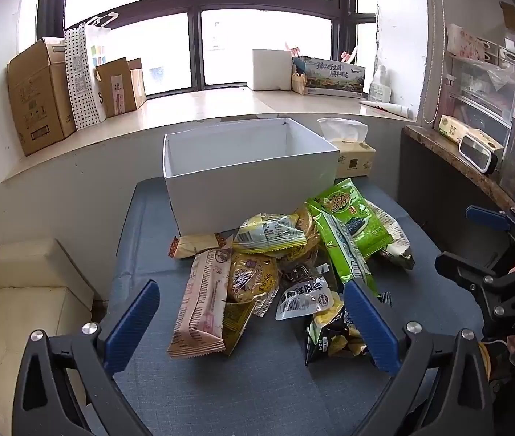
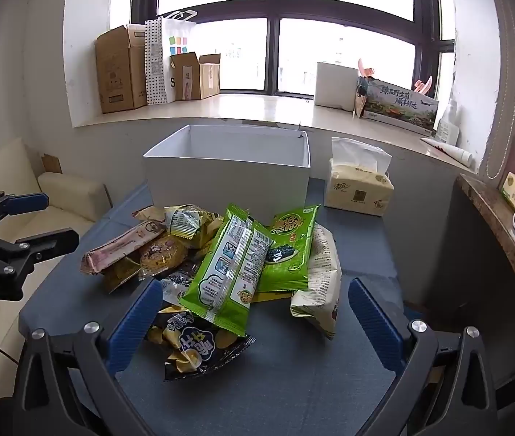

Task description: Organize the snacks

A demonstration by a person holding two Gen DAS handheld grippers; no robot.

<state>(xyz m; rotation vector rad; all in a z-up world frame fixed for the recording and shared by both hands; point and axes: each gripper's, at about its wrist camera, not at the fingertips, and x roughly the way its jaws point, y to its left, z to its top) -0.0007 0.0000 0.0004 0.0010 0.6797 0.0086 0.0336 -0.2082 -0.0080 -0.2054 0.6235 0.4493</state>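
A pile of snack packets lies on the blue-grey table in front of an open, empty white box. The box also shows in the right wrist view. The pile holds a long pink biscuit pack, green seaweed packs, a black chips bag and a cream bag. My left gripper is open and empty, just short of the pile. My right gripper is open and empty, with the chips bag between its fingers' line of sight.
A tissue box stands right of the white box. A cream sofa is left of the table. A wooden shelf with small items runs along the right. Cardboard boxes sit on the windowsill.
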